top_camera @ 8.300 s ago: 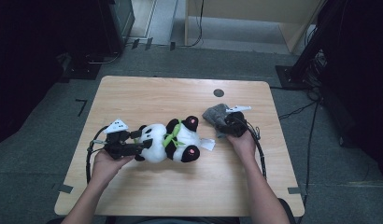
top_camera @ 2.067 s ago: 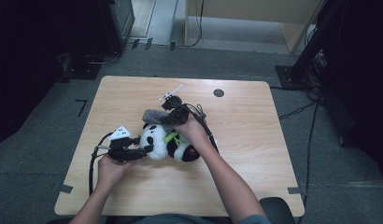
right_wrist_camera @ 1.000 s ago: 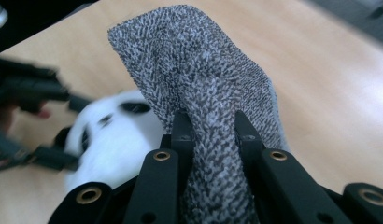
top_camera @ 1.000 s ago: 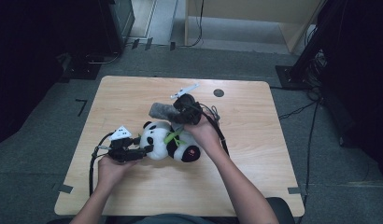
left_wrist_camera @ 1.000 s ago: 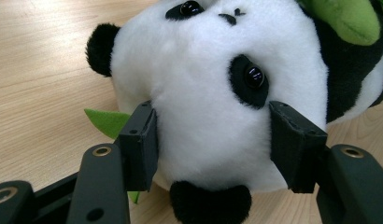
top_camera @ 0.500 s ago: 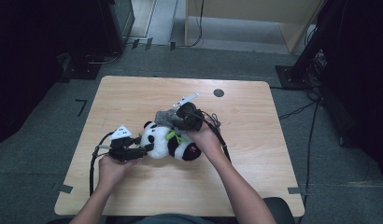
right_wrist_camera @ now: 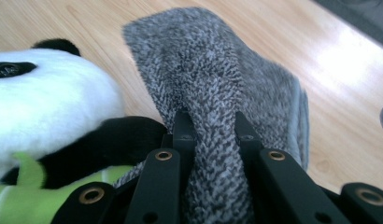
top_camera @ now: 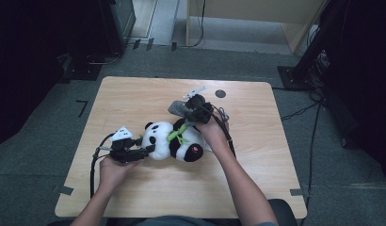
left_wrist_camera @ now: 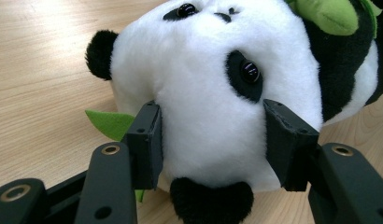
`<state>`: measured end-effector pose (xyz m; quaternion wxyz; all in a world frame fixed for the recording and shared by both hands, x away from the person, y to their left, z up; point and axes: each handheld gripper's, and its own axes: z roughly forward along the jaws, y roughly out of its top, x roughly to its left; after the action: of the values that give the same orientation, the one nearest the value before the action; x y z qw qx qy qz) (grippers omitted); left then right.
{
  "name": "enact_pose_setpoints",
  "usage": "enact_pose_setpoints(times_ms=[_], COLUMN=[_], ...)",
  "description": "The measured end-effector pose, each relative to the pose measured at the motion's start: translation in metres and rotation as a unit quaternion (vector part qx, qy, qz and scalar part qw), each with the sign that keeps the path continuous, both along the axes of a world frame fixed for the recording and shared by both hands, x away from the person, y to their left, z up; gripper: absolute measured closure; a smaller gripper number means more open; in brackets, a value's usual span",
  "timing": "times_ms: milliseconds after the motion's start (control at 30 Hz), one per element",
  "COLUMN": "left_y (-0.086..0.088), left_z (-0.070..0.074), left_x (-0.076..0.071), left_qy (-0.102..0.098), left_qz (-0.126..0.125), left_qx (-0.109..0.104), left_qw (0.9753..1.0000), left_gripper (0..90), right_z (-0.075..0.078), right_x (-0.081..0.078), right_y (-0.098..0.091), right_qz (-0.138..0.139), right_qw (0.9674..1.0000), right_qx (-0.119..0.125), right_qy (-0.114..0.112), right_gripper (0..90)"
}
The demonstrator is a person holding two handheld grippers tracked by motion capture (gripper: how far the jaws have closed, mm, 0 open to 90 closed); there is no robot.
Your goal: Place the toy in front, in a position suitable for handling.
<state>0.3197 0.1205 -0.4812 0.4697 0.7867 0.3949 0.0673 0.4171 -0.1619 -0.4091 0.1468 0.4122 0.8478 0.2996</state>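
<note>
A black-and-white plush panda (top_camera: 174,143) with a green leaf collar lies on its side on the wooden table (top_camera: 134,94). My left gripper (top_camera: 146,149) comes in from the left; its jaws have just been closing and now squeeze the panda's head (left_wrist_camera: 217,70), with the pads (left_wrist_camera: 150,140) sunk into the plush. My right gripper (top_camera: 190,112) hovers just behind the panda's body, shut on a grey knitted cloth (top_camera: 178,108). In the right gripper view the cloth (right_wrist_camera: 217,60) is bunched between my right gripper's (right_wrist_camera: 213,121) jaws and hangs beside the panda (right_wrist_camera: 49,88).
A small dark round spot (top_camera: 220,93) marks the table's far side. Cables trail from both grippers across the wood. A green felt leaf (left_wrist_camera: 108,123) pokes out under the panda's head. Dark equipment and a grey floor surround the table.
The right gripper has carried the grey cloth down and nearer to the panda's back. The left hand has stayed in place at the panda's head.
</note>
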Motion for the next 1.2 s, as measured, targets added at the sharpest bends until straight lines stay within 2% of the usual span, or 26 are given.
enact_pose_setpoints(times_ms=[67, 100, 300, 367, 500, 567, 633, 667, 733, 833, 1033, 1200], left_y=[0.0, 0.001, 0.001, 0.001, 0.0, 0.001, 0.001, 0.001, 0.001, 0.001, 0.001, 0.001], left_z=[0.0, -0.001, -0.001, -0.001, -0.001, -0.001, -0.001, -0.001, -0.001, -0.001, -0.001, -0.001], left_x=[0.0, 0.0, 0.0, 0.0, 0.0, 0.0, 0.0, 0.0, 0.0, 0.0, 0.002, 0.002], left_qy=[-0.001, -0.001, -0.004, -0.004, -0.005, -0.005, -0.004, -0.005, -0.005, -0.006, -0.002, -0.001], left_qz=[-0.001, -0.002, -0.004, -0.002, -0.003, -0.003, -0.004, -0.004, -0.004, -0.004, 0.0, 0.001], left_qx=[0.0, 0.001, 0.007, 0.006, 0.007, 0.007, 0.007, 0.006, 0.003, 0.001, -0.008, -0.009], left_qw=[1.0, 1.0, 1.0, 1.0, 1.0, 1.0, 1.0, 1.0, 1.0, 1.0, 1.0, 1.0], left_gripper=[44.6, 44.5, 44.0, 43.7, 43.6, 43.7, 43.6, 43.6, 43.7, 44.0, 44.2, 44.2], right_z=[0.003, 0.007, 0.033, 0.036, 0.028, 0.017, 0.004, 0.0, -0.003, -0.004, -0.004, -0.002], right_x=[0.0, -0.002, -0.019, -0.025, -0.038, -0.041, -0.04, -0.039, -0.037, -0.033, -0.025, -0.015], right_y=[-0.001, 0.0, 0.012, 0.018, 0.031, 0.036, 0.036, 0.034, 0.027, 0.02, 0.013, 0.004], right_qz=[0.001, 0.007, 0.029, 0.044, 0.074, 0.083, 0.081, 0.079, 0.073, 0.07, 0.059, 0.028], right_qw=[0.9998, 0.9996, 0.998, 0.9973, 0.9959, 0.9959, 0.996, 0.9958, 0.9951, 0.9945, 0.9957, 0.9973], right_qx=[0.019, 0.025, 0.046, 0.049, 0.05, 0.035, 0.034, 0.044, 0.064, 0.075, 0.071, 0.069], right_qy=[0.001, -0.007, -0.032, -0.032, -0.013, -0.002, 0.014, 0.016, 0.02, 0.023, 0.012, -0.002], right_gripper=[78.3, 78.3, 78.3, 78.2, 78.0, 77.9, 77.7, 77.7, 77.7, 77.7, 77.9, 77.3])
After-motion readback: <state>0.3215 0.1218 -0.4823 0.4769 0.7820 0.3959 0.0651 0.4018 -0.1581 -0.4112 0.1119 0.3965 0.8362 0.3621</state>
